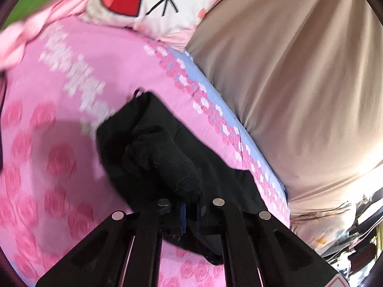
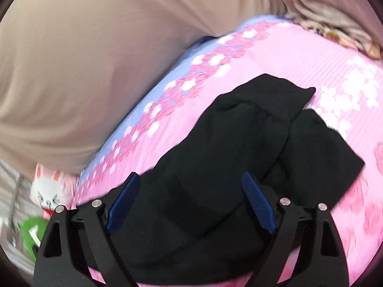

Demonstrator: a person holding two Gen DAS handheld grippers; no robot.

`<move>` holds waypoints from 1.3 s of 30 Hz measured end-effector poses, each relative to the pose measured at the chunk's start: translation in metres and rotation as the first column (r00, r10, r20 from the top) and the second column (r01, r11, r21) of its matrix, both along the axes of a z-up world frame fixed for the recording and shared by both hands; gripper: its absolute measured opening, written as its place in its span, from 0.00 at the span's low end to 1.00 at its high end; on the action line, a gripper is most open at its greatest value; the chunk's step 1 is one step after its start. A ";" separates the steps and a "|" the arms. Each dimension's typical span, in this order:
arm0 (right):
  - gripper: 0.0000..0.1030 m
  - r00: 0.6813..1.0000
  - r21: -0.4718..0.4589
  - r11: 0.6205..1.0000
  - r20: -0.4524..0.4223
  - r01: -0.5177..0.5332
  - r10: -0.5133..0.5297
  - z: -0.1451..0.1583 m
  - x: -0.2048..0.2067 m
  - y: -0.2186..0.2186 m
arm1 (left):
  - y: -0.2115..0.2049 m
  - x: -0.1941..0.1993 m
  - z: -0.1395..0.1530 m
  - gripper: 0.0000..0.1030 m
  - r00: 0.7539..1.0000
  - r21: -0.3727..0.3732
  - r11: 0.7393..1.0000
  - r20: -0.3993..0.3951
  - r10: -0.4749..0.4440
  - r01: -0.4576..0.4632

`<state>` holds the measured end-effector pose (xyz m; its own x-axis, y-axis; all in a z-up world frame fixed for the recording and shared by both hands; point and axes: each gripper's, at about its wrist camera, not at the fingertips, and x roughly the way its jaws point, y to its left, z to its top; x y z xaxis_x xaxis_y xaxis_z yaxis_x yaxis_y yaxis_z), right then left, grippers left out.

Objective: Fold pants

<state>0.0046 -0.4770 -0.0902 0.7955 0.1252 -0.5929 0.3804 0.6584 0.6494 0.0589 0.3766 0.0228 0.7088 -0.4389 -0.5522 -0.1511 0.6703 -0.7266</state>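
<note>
Bright, soft daylight in both views. Blown-out glare at the right edge of the left wrist view. Soft shadow on the pink bedsheet (image 1: 71, 110) at centre left there. Motion blur smearing its floral print, strongest at left. Heavy fisheye bending, dark vignette corners. Black pants (image 2: 215, 167) nearly featureless, detail lost.

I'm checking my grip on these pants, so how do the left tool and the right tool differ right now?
The left tool is shut, its fingers pinched together on a bunch of the black pants; the right tool stands wide open, pressing on nothing. The left tool has cloth bunched up at its tips; the right tool's blue pads straddle cloth lying flat. Both point down at the pants on the pink bedsheet.
</note>
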 end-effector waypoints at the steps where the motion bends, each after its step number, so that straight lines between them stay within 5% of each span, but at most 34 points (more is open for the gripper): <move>1: 0.75 1.000 0.032 0.999 0.015 0.013 -0.013 -0.003 0.004 -0.007 | 0.003 0.010 0.005 0.03 1.000 -0.002 1.000 -0.009 -0.008 0.008; 3: 0.53 0.999 0.058 0.998 0.001 0.041 -0.041 -0.007 0.014 -0.017 | 0.005 0.023 0.011 0.03 1.000 0.024 1.000 -0.023 -0.002 0.003; 4: 0.51 0.999 0.059 0.997 -0.008 0.048 -0.048 -0.005 0.016 -0.020 | 0.006 0.035 0.015 0.03 0.999 0.048 0.999 -0.036 0.000 0.002; 6: 0.51 0.997 0.043 0.996 0.001 0.078 -0.078 0.009 0.010 -0.025 | 0.010 0.046 0.020 0.03 0.999 0.074 0.997 -0.049 -0.001 0.004; 10: 0.76 0.996 0.002 0.996 0.011 0.091 -0.091 0.019 -0.036 -0.022 | 0.012 0.047 0.017 0.03 0.997 0.109 0.994 -0.083 -0.008 0.017; 14: 0.76 0.997 0.027 0.998 -0.059 0.049 -0.048 -0.009 -0.043 -0.019 | 0.021 0.034 -0.015 0.03 0.992 0.101 0.995 -0.128 -0.004 0.017; 18: 0.75 0.997 -0.007 0.998 -0.038 0.064 -0.064 -0.011 -0.019 -0.023 | 0.028 0.033 -0.038 0.03 0.989 0.042 0.999 -0.150 0.011 -0.005; 20: 0.64 0.995 -0.030 0.996 -0.051 0.085 -0.087 -0.011 -0.002 -0.028 | 0.028 0.037 -0.038 0.03 0.989 0.043 0.999 -0.148 0.015 -0.009; 21: 0.48 0.995 -0.031 0.996 -0.059 0.080 -0.082 -0.011 0.010 -0.032 | 0.026 0.040 -0.034 0.03 0.989 0.056 0.998 -0.147 0.015 -0.007; 22: 0.10 0.995 -0.042 0.996 -0.062 0.075 -0.077 -0.008 0.017 -0.033 | 0.024 0.043 -0.029 0.03 0.990 0.069 0.998 -0.143 0.014 -0.004; 27: 0.07 0.987 -0.073 0.997 0.160 0.039 -0.027 0.076 -0.013 -0.026 | 0.009 0.058 0.023 0.03 0.998 0.152 0.988 -0.068 -0.018 0.028; 29: 0.07 0.983 -0.136 0.990 0.182 0.034 -0.009 0.092 -0.037 -0.020 | 0.003 0.055 0.039 0.03 0.999 0.219 0.975 -0.042 -0.032 0.041; 31: 0.07 0.994 -0.176 0.984 0.113 0.032 -0.012 0.075 -0.054 -0.019 | 0.003 0.049 0.030 0.03 0.997 0.277 0.959 -0.068 -0.035 0.053; 35: 0.07 0.995 -0.100 0.995 -0.102 0.013 -0.023 -0.022 -0.065 -0.029 | 0.017 0.034 -0.039 0.06 0.978 0.258 0.963 -0.208 -0.022 0.077; 39: 0.10 0.998 -0.096 0.995 -0.056 0.010 -0.016 -0.020 -0.073 -0.029 | 0.027 0.014 -0.047 0.08 0.991 0.199 0.979 -0.136 -0.012 0.040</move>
<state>-0.0679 -0.5056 -0.1104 0.7612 0.0555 -0.6461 0.4241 0.7111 0.5608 0.0726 0.4035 -0.0238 0.6126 -0.3267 -0.7197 -0.2180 0.8054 -0.5512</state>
